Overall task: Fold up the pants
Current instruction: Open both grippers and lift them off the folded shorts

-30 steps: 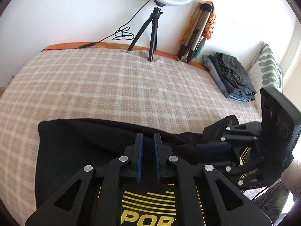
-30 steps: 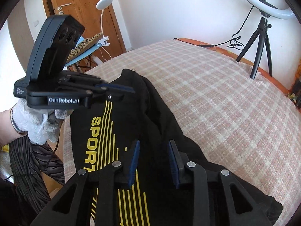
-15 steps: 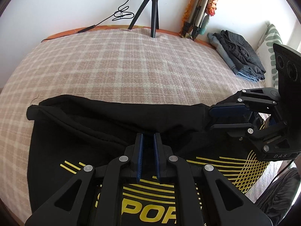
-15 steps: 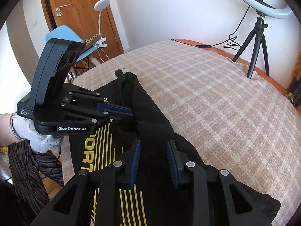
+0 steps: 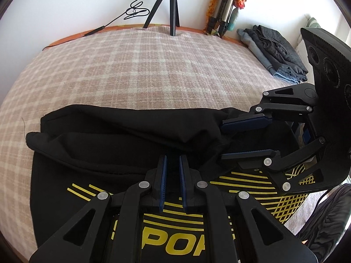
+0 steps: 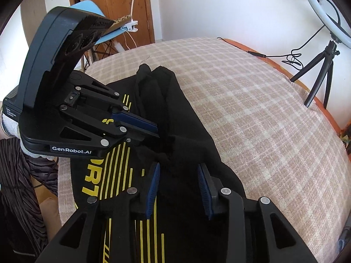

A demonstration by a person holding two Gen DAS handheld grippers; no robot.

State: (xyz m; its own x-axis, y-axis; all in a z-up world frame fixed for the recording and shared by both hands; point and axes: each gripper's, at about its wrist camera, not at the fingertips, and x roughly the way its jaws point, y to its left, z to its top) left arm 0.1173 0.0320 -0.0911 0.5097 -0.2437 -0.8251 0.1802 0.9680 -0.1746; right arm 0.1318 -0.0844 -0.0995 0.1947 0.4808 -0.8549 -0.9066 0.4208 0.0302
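Black pants [image 5: 122,144] with yellow stripes and lettering lie on the checked bed, also in the right wrist view [image 6: 188,144]. A black fold is bunched over the printed part. My left gripper [image 5: 173,160] is nearly closed, with a narrow gap, and pinches the edge of this fold; it shows at the left of the right wrist view [image 6: 156,131]. My right gripper [image 6: 178,171] is open over the black cloth, holding nothing; in the left wrist view [image 5: 221,139] its jaws straddle the fold's right end.
The bed's checked cover [image 5: 136,65] stretches ahead. A tripod [image 5: 171,6] with a ring light stands at the far edge. Folded jeans [image 5: 276,50] are stacked at the far right. A door and a blue chair [image 6: 96,17] stand beyond the bed's left side.
Both grippers have moved lower and forward over the pants. The black fold has been drawn across, so more yellow print shows. The right gripper's jaws have spread wider.
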